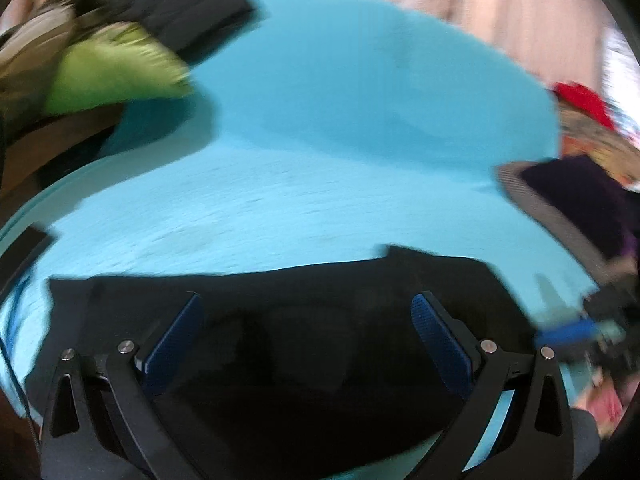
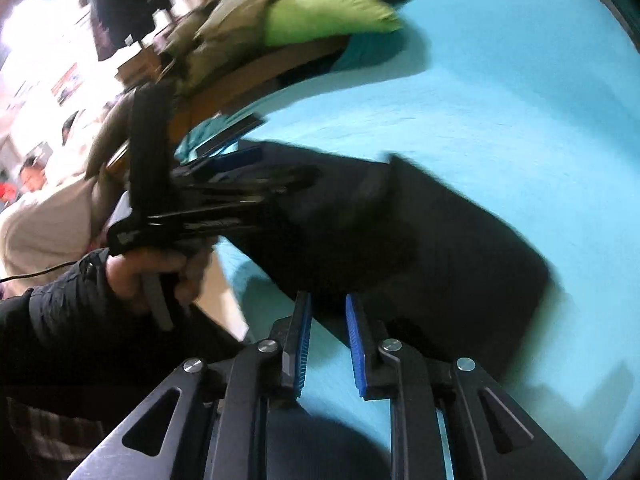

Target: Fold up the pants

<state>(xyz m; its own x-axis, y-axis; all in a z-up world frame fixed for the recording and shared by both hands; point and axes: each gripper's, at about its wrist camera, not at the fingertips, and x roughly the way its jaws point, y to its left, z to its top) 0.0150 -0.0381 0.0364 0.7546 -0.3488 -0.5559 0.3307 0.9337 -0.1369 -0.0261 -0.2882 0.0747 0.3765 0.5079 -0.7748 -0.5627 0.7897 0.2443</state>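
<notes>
Left wrist view puts your left tool [image 1: 306, 340] low over the black pants [image 1: 280, 308], its blue pads spread wide with nothing between them; the dark cloth lies flat on the turquoise bed sheet [image 1: 340, 120], filling the near part of the picture, with a squared corner sticking up at its far edge. From the right wrist view, your right tool [image 2: 328, 336] sits at the near edge of the pants [image 2: 420, 232], pads parted by a narrow gap, and as far as the blur allows, no cloth is pinched there; the sheet [image 2: 500, 100] shows between them. The garment looks like a compact rectangle, so you seem to be between folds or close to the last one, with both tools free. The next move, by my reading, calls for each tool to take an edge or corner and close firmly on all the layers, so the fold carries over evenly rather than dragging the top layer alone. Both pictures are smeared by motion, so seams, waistband and the number of layers cannot be made out. The pants' near edge is hidden under the left tool's frame. A heap of clothes with a green piece [image 1: 116, 72] sits well apart at the far left, out of your way.
</notes>
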